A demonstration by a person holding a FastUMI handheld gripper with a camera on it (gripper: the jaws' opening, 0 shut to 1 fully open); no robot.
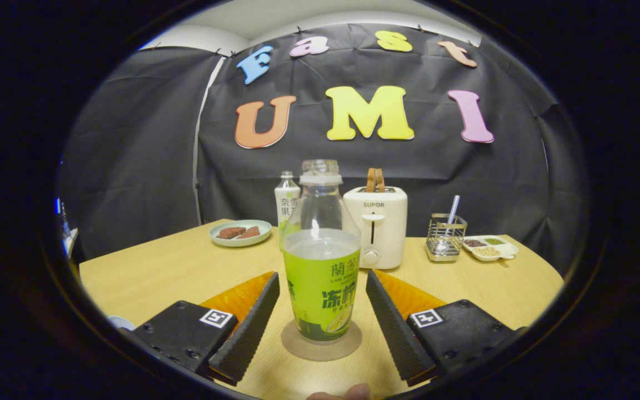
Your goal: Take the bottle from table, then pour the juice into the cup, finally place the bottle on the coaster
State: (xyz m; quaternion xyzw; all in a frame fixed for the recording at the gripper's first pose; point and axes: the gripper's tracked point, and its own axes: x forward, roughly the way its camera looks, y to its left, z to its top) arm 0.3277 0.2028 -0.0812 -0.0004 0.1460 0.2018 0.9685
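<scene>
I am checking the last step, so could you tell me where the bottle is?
The bottle stands upright on the coaster, between the open claw's fingers, before the toaster.

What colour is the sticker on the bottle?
Bright green, seen in the gripper view. The bottle stands on the coaster between the open gripper fingers.

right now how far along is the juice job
Near the end, it seems. The bottle stands upright on the coaster, so the placing looks done. The gripper is open, its fingers apart from the bottle on either side. I can't make out the cup, so the pour can't be confirmed. Only backing away seems left.
</scene>
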